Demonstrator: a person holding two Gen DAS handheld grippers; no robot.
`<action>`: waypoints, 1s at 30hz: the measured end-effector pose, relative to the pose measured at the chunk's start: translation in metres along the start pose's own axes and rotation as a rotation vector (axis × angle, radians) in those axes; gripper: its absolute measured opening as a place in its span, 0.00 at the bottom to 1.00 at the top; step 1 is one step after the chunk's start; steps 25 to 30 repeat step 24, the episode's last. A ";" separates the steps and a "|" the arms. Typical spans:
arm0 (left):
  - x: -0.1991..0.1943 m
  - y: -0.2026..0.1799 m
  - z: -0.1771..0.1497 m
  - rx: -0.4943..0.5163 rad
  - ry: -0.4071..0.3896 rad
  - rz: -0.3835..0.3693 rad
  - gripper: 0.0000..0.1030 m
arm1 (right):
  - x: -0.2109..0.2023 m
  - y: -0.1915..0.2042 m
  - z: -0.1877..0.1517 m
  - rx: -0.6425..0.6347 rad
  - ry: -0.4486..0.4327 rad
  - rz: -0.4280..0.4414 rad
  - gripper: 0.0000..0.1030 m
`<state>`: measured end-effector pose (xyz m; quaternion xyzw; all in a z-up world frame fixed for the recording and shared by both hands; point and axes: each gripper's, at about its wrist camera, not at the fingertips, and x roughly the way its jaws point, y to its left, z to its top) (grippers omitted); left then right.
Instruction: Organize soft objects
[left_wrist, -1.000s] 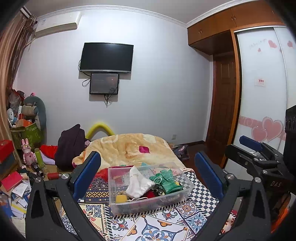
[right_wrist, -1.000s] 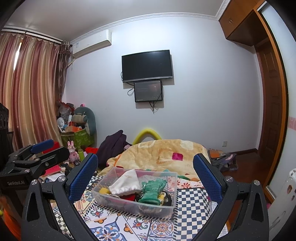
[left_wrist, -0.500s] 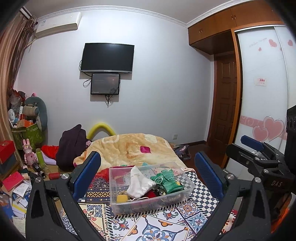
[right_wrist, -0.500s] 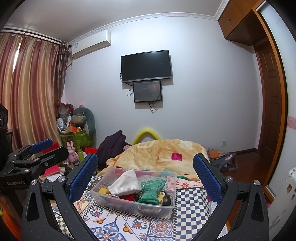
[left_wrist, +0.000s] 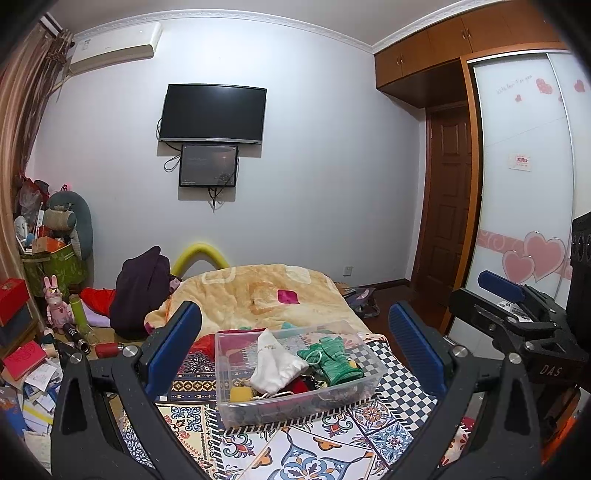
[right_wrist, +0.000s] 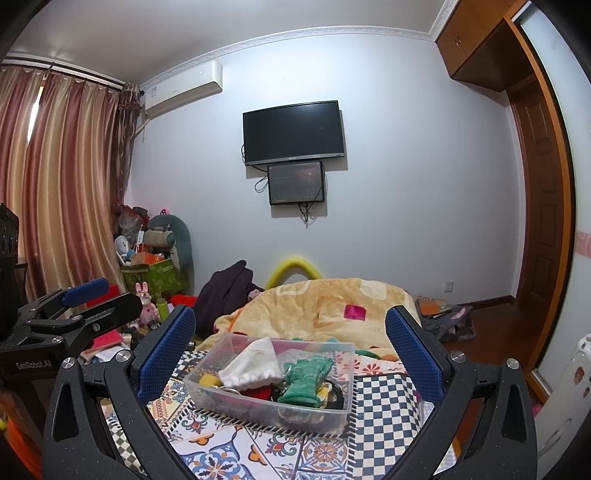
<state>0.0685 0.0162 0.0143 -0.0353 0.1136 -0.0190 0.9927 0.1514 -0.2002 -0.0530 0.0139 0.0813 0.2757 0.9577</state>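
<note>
A clear plastic bin (left_wrist: 236, 406) (right_wrist: 332, 415) sits on a patterned bedspread (left_wrist: 314, 446) (right_wrist: 384, 391). In it lie a white drawstring pouch (left_wrist: 275, 363) (right_wrist: 255, 363), a green knitted glove (left_wrist: 332, 356) (right_wrist: 306, 380), something yellow (left_wrist: 240, 393) (right_wrist: 208, 378) and red and dark items. My left gripper (left_wrist: 295, 354) is open and empty, held in front of the bin. My right gripper (right_wrist: 290, 354) is open and empty, also in front of the bin. Each gripper shows at the edge of the other's view.
A yellow blanket (left_wrist: 258, 291) (right_wrist: 332, 306) lies behind the bin. A dark garment (left_wrist: 140, 291) and floor clutter with a pink rabbit toy (left_wrist: 55, 306) are at the left. A wardrobe (left_wrist: 524, 184) and door (left_wrist: 447, 199) stand at the right.
Both views have shifted very slightly; the bin and its contents have not moved. Both grippers stay open.
</note>
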 end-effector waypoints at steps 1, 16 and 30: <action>0.000 -0.001 0.000 -0.002 0.001 0.000 1.00 | 0.000 0.000 0.000 0.000 0.000 0.001 1.00; 0.001 -0.001 -0.001 -0.001 0.005 -0.022 1.00 | 0.000 0.000 -0.001 -0.003 0.006 -0.001 1.00; -0.001 -0.004 0.000 0.006 0.001 -0.025 1.00 | 0.001 0.000 -0.003 -0.014 0.009 0.000 1.00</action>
